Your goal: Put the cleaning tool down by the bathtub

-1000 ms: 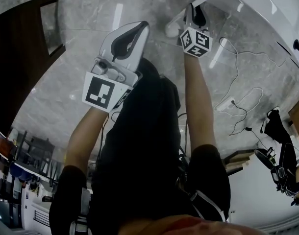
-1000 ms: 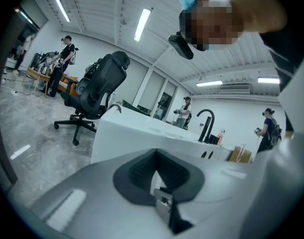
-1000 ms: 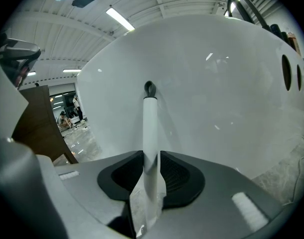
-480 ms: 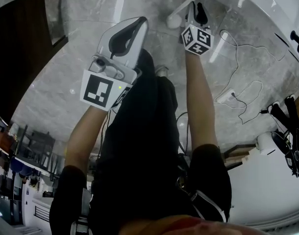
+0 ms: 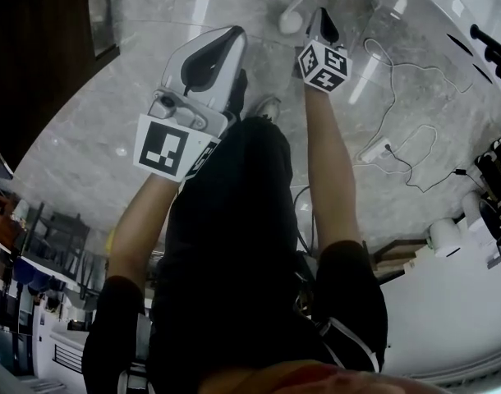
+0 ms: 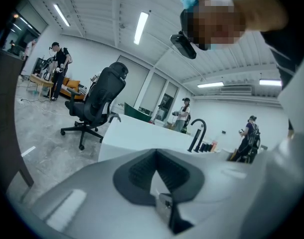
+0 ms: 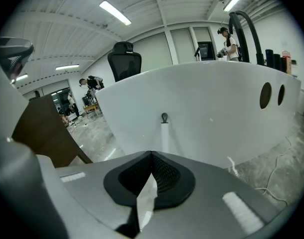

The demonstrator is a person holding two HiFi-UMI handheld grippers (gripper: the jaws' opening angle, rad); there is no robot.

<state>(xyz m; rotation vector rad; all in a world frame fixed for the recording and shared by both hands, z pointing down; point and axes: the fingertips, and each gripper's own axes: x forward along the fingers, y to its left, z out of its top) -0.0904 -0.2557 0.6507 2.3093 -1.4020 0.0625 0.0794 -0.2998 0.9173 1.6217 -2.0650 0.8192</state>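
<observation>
Left tongs and right tongs closed, empty, above grey marble floor; white cleaning tool against bathtub.

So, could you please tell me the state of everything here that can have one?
left gripper: jaws together, nothing between them.
right gripper: jaws together, nothing between them.
cleaning tool: upright against the bathtub, beyond the right jaws, not gripped.
office chair: unoccupied.

Three cameras share one bathtub.
Head view stares steeply down from above; both gripper views look outward, the right gripper view nearest the bathtub.
</observation>
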